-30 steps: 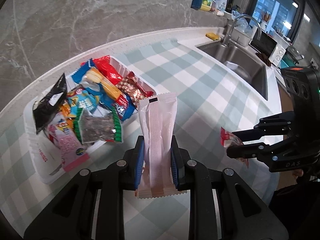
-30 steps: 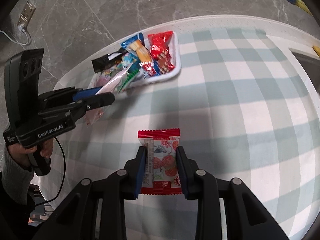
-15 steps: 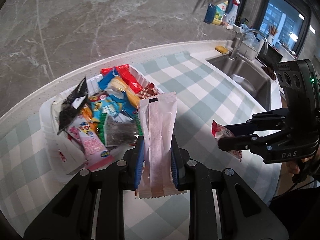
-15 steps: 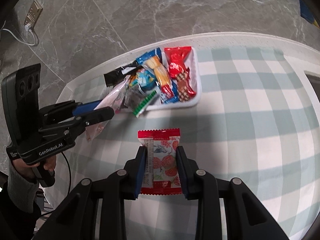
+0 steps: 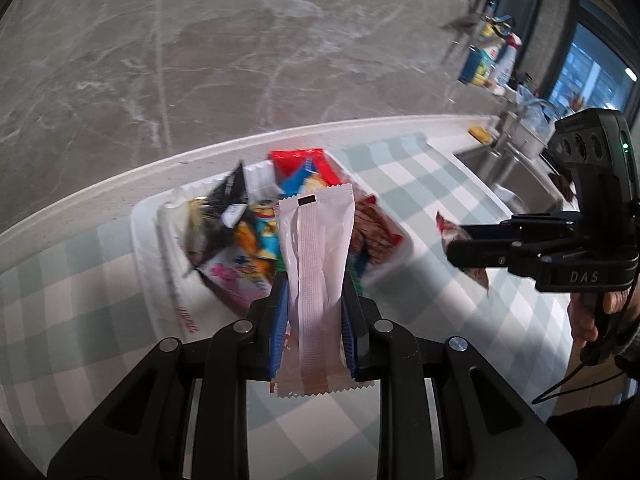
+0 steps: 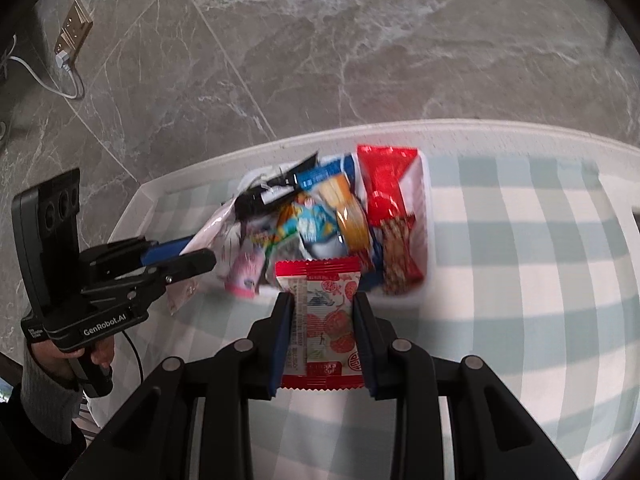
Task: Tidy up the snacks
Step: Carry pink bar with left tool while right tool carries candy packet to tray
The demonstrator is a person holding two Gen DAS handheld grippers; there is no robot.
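My left claw (image 5: 314,316) clamps the long pale-pink sachet (image 5: 316,280); my right claw (image 6: 323,332) clamps the red-and-white packet (image 6: 322,312); the white plastic snack tray (image 6: 425,216) has drawn nearer, so drop-off looks close.

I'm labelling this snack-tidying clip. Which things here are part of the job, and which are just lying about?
Job: white packet in left gripper; red packet in right gripper; white tray of snacks.

Lying about: sink, tap, bottles, wall socket.

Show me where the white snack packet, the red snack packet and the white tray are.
white snack packet (image 5: 316,280): left wrist view, middle seam.
red snack packet (image 6: 324,316): right wrist view, printed front.
white tray (image 6: 425,208): right wrist view, right wall.
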